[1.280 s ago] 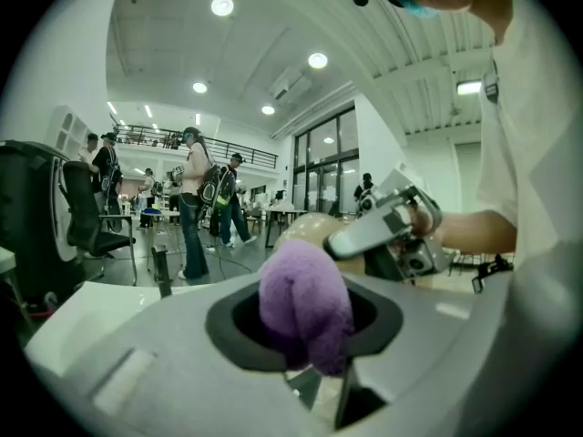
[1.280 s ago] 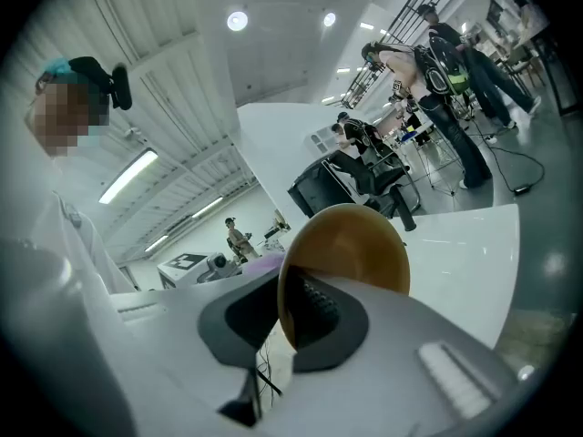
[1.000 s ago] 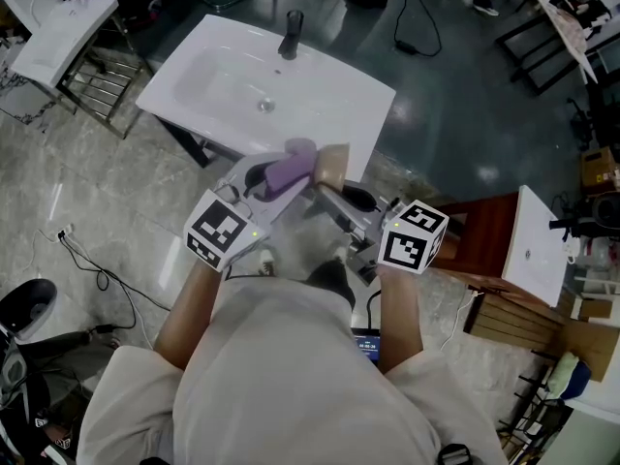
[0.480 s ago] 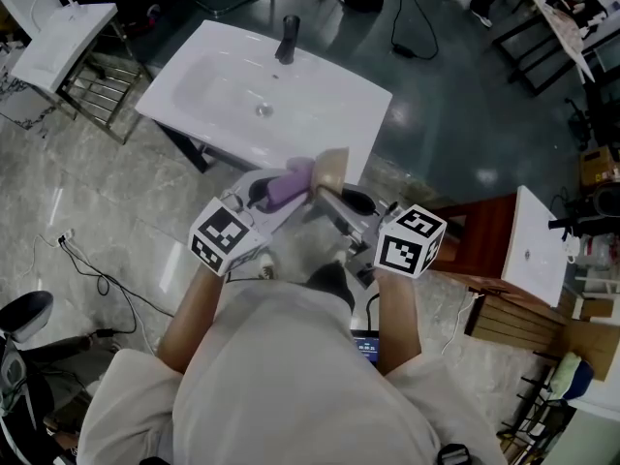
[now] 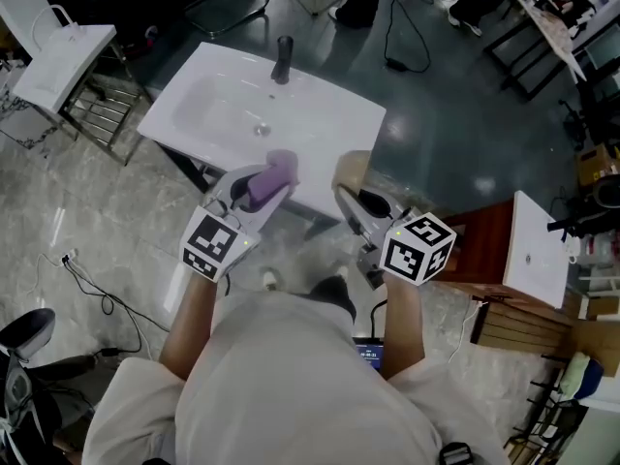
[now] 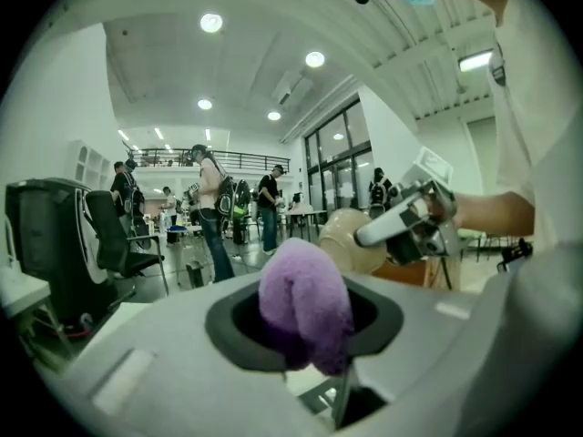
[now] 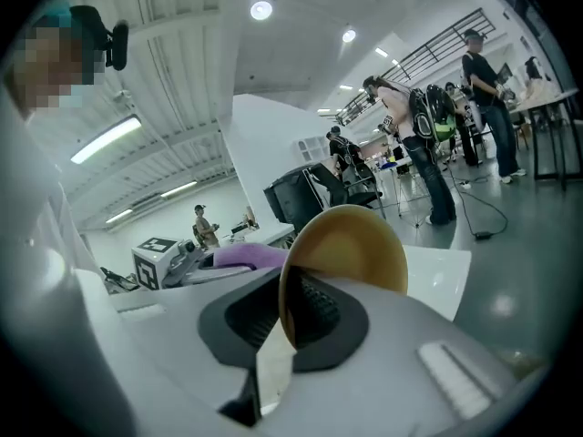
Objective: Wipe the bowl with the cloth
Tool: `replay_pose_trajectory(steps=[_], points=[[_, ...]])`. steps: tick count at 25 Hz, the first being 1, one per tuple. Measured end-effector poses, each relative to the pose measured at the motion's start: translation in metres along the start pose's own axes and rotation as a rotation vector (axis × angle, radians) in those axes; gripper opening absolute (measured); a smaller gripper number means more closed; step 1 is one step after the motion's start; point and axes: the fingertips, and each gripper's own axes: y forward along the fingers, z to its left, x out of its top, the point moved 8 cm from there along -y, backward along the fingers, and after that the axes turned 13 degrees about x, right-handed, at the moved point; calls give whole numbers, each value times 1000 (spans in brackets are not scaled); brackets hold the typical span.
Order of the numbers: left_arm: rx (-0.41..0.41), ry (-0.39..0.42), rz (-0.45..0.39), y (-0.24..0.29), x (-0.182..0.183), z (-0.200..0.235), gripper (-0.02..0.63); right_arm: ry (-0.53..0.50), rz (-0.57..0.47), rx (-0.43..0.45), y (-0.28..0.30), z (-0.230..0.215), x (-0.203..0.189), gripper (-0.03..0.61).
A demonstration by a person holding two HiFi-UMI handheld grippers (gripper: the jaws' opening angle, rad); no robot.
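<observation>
while they hang over the near edge of the white sink (image 5: 223, 105), the left gripper (image 5: 263, 184) is clamped on the purple cloth (image 5: 276, 170) and the right gripper (image 5: 349, 197) pinches the rim of the tan bowl (image 5: 352, 170), the 2 things apart.

Purple cloth (image 6: 304, 299) in left claw (image 6: 305, 335)

Fuzzy purple for the cloth (image 6: 305, 289). Tan for the bowl (image 7: 351, 244), yellower inside. Pale grey with black around the jaws on the left hand-held gripper (image 6: 305, 321) and the right hand-held gripper (image 7: 290, 312). Black-and-white square markers on the left cube (image 5: 213, 243) and the right cube (image 5: 418, 248). Glossy white for the sink (image 5: 223, 95), black for its tap (image 5: 282, 58). Grey marbled veining on the floor (image 5: 87, 211) at left, dark blue-grey at right. Reddish-brown on the cabinet (image 5: 484, 235). Off-white for the shirt (image 5: 291, 386).
</observation>
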Motion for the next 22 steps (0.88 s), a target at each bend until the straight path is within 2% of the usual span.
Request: replay_pose_trajectory(steps=[3,14,22], points=[[28,16,-22,-1,15,11,117,-38,2,-35,-3,-1,12,14],[122,76,-76,-10,53,38,118,-155,-62,-55,-10,10,70,15],[214,97,-83,-20,65,60,118,-218,-60,-130,-19,6,82,15]])
